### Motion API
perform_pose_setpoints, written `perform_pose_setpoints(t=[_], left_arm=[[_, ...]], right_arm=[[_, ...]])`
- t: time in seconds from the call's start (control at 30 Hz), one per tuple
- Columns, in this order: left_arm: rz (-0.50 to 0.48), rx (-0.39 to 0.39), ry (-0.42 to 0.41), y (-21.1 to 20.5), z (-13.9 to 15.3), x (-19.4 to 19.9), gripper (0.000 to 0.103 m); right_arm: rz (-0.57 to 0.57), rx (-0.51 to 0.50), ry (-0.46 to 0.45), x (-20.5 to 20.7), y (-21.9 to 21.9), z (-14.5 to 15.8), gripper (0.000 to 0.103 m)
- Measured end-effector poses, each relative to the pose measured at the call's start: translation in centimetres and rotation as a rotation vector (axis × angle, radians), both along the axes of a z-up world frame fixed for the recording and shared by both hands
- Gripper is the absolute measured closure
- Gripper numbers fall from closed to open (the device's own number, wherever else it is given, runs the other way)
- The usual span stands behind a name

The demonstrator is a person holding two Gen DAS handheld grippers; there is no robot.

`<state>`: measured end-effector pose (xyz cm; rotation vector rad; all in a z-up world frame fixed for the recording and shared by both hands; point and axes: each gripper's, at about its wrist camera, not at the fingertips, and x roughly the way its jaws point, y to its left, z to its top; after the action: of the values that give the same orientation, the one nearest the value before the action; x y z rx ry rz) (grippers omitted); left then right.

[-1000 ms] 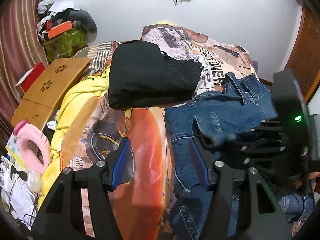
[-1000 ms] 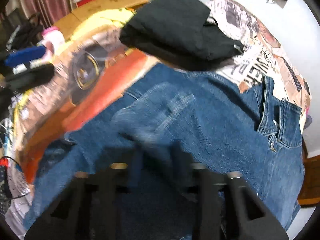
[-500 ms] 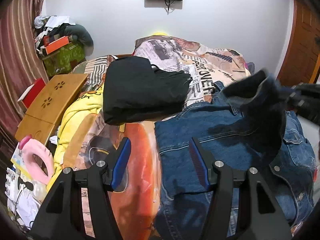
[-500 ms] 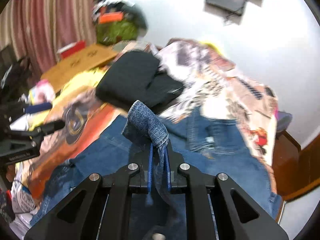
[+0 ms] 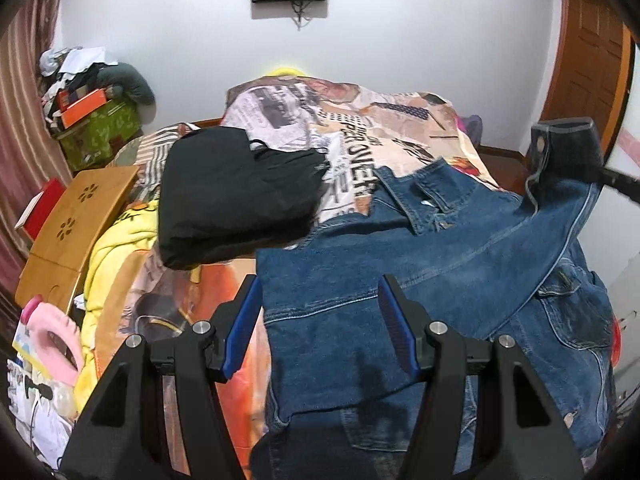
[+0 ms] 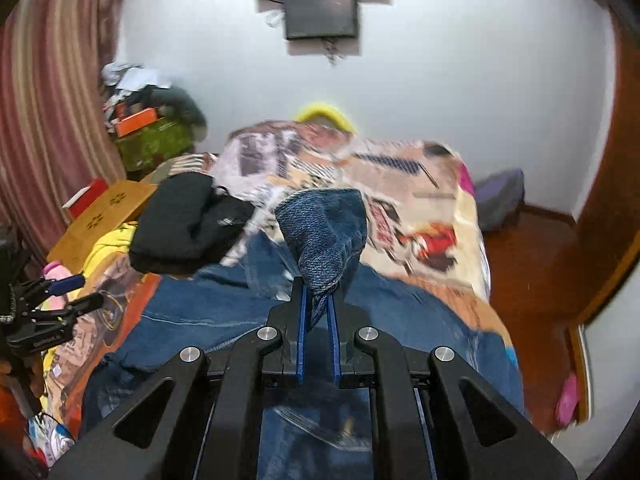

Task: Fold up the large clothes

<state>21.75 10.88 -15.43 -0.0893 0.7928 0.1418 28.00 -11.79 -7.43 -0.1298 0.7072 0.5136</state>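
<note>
Across the patterned bedspread (image 5: 400,120) lay the denim jacket (image 5: 420,280) I meant to fold, spread over the near right part of the bed, collar toward the wall. My right tongs (image 6: 318,312) were clamped tight on the end of one sleeve (image 6: 324,236), the cuff bunched up above the blue pads (image 6: 301,332) and held off the bed. Seen from my left side, that same sleeve (image 5: 560,184) rose in a taut band from the jacket's shoulder to the raised cuff at the right edge.

My left tongs (image 5: 320,320) stood about half open over the jacket's near left edge, gripping nothing; the cloth lay below them, not between the pads as far as I could judge.

Just beyond the jacket sat a folded black garment (image 5: 236,200), touching or nearly touching its far left corner, with a yellow blanket (image 5: 116,248) and a wooden lap table (image 5: 76,224) farther left.

Denim of this weight looked to me thick and fairly heavy, soft enough to drape yet stiff along its seams and cuffs. I judged it would not slip from the pads, but the body would drag when lifted by one sleeve. Seamed parts seemed the soundest places to take hold: the cuff, the shoulder seam, the hem or collar, since a single flat layer would be harder to pinch. A pull too far risked skewing the whole jacket on the bed.
</note>
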Motion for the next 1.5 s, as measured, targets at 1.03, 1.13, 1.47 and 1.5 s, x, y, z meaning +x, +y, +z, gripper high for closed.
perform_pose_setpoints(t=[1.03, 1.13, 1.47, 1.5], left_arm=[[-0.139, 0.022, 0.079, -8.6, -1.9, 5.5, 0.044], [-0.154, 0.019, 0.072, -9.7, -1.6, 6.0, 0.044], [-0.199, 0.044, 0.092, -12.9, -2.2, 6.8, 0.044], [-0.202, 0.047, 0.097, -13.1, -2.4, 6.9, 0.044]], right_arm=[[-0.326, 0.070, 0.160, -1.2, -14.7, -4.9, 0.053], [-0.398, 0.101, 0.140, -1.2, -17.5, -4.1, 0.045], [-0.599, 0.156, 0.298, 0.2, -24.3, -8.5, 0.041], [-0.605, 0.182, 0.338, 0.5, -24.7, -9.5, 0.041]])
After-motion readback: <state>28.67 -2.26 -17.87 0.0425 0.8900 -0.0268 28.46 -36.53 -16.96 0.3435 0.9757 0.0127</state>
